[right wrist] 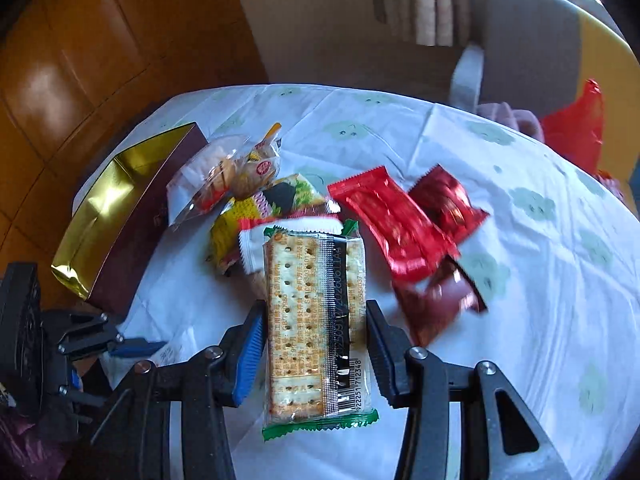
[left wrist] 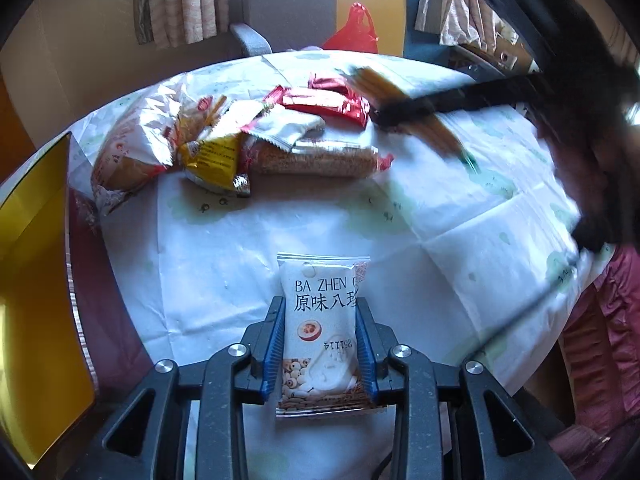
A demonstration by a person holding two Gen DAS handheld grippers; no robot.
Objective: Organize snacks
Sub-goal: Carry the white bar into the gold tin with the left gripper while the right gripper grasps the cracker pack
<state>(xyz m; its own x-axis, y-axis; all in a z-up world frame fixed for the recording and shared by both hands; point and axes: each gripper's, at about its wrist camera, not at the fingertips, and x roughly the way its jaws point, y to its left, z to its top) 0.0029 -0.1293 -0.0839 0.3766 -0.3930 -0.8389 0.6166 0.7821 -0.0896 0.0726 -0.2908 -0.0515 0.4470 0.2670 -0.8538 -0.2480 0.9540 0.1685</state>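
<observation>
My left gripper (left wrist: 320, 310) is shut on a white snack packet (left wrist: 322, 320) printed "BA ZHEN", held above the white tablecloth (left wrist: 460, 240). My right gripper (right wrist: 316, 316) is shut on a cracker packet (right wrist: 314, 320) with green ends, held over the table. In the left wrist view the right gripper (left wrist: 400, 114) appears blurred at the back with the cracker packet (left wrist: 436, 128). A pile of snack packets (left wrist: 224, 144) lies at the back left of the table. Red packets (right wrist: 392, 224) lie right of the pile (right wrist: 256, 200) in the right wrist view.
An open box with gold lining (right wrist: 112, 208) stands at the table's left edge; it also shows in the left wrist view (left wrist: 36, 280). A grey and yellow chair (left wrist: 304, 8) with a red bag (left wrist: 356, 32) stands behind the table. The left gripper (right wrist: 132, 348) shows at lower left.
</observation>
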